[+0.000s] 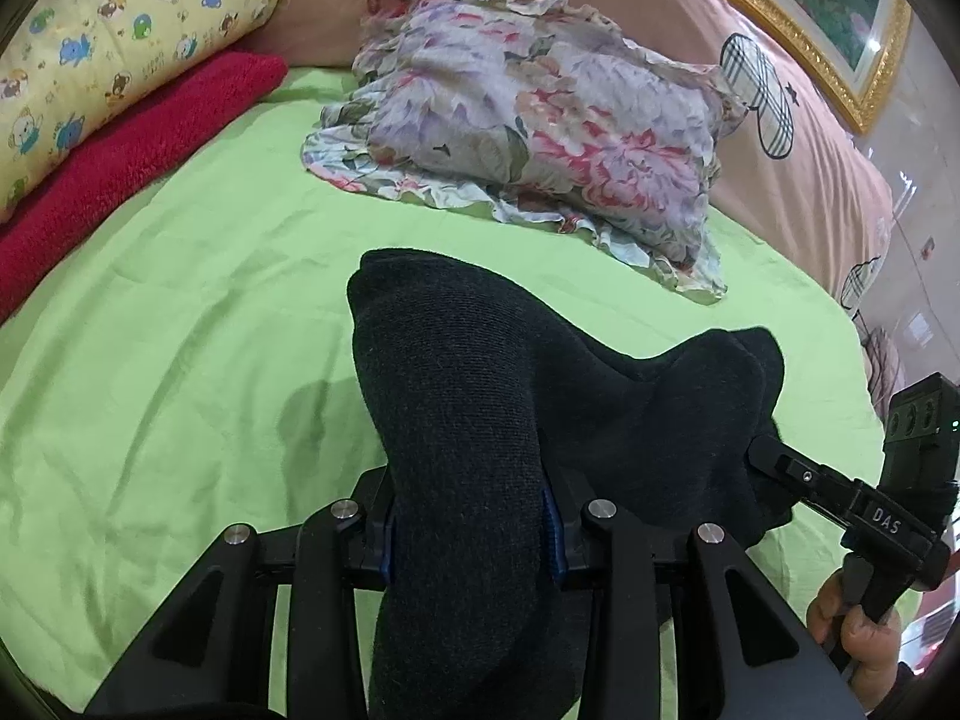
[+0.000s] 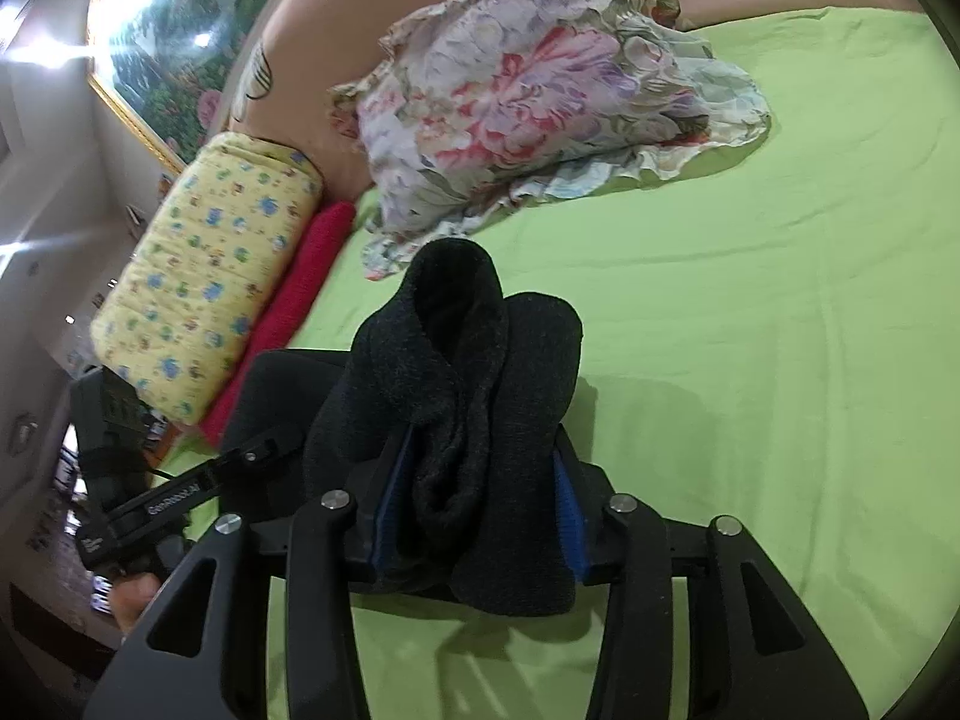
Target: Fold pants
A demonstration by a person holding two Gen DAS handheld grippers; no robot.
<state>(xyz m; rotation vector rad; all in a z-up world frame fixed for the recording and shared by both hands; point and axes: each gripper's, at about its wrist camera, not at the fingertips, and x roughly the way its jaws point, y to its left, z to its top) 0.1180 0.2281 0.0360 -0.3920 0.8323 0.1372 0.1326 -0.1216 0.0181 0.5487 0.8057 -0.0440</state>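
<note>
Both grippers hold the dark pants (image 1: 480, 396): left gripper (image 1: 468, 534) and right gripper (image 2: 480, 504) each pinch a thick bunch. Pants hang low in the middle of each frame, stretched sideways between them, above the green sheet (image 1: 180, 330).

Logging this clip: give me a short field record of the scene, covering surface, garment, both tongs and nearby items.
surface: green sheet
garment: dark pants, bunched, lifted off the sheet
left tongs: shut on the pants
right tongs: shut on a thick bunch of the pants
behind: floral pillow
along the edge: red towel, yellow patterned quilt
fold status: not yet laid flat
</note>
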